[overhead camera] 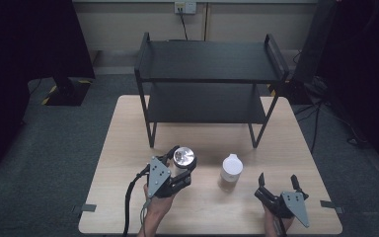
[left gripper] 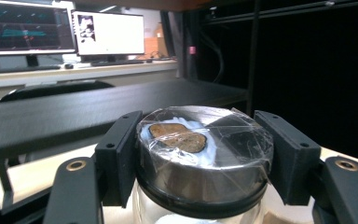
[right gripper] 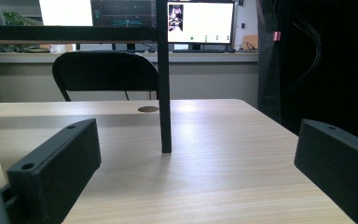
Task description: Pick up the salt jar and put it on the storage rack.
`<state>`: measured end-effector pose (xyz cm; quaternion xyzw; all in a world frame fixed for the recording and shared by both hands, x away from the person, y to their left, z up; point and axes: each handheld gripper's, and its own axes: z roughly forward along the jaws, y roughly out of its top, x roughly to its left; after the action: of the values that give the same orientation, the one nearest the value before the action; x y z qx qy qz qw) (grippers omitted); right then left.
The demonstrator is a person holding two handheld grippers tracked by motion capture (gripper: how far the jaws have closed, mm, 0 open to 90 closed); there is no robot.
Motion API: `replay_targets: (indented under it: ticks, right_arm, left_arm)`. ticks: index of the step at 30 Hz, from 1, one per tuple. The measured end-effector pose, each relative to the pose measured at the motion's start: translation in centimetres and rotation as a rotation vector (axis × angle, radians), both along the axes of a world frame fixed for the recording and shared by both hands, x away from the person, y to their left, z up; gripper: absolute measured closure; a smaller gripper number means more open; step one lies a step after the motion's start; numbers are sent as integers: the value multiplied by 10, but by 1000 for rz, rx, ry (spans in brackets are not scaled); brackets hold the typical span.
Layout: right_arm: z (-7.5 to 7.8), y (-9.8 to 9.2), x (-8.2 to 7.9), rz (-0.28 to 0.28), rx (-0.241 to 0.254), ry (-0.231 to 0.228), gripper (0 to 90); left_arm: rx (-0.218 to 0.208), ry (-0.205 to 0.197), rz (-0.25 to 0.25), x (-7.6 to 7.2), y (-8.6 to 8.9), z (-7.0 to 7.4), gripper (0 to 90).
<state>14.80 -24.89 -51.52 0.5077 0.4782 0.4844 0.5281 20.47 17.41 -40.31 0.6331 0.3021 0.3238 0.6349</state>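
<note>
Left gripper (overhead camera: 179, 170) clamped on foil-capped jar (overhead camera: 183, 159) just below its lid, held upright off the bench near its front edge, presumably for shelving on black rack (overhead camera: 207, 69); right gripper (overhead camera: 279, 185) agape, empty, resting near front right corner

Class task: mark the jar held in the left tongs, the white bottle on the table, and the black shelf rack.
jar (left gripper: 204, 140), left gripper view, on its wrapped lid
white bottle (overhead camera: 231, 168), high view, on its cap
black shelf rack (overhead camera: 208, 61), high view, on its top shelf
</note>
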Motion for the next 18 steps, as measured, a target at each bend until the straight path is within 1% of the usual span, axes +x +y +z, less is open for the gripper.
replay_targets:
  ticks: [1,2,5,6,11,12,13,14,18]
  right_arm:
    - [0,0,0,-1,0,0,0]
    - [0,1,0,-5,-1,0,0]
    - [0,1,0,-5,0,0,0]
    - [0,1,0,-5,-1,0,0]
    - [0,1,0,-5,0,0,0]
    - [0,1,0,-5,0,0,0]
    - [0,1,0,-5,0,0,0]
    - [0,1,0,-5,0,0,0]
    - [0,1,0,-4,1,0,0]
  left_arm:
    - [-3,8,-12,2,1,4,353]
    - [-5,8,-23,4,2,8,353]
    - [19,-3,-40,8,2,18,353]
    - [22,0,-48,10,3,22,354]
    - [6,-1,-77,21,10,34,353]
    - [9,0,-88,24,12,37,353]
    - [14,1,-118,31,17,44,353]
    - [14,1,-118,31,17,44,353]
    - [-6,6,-136,42,24,56,353]
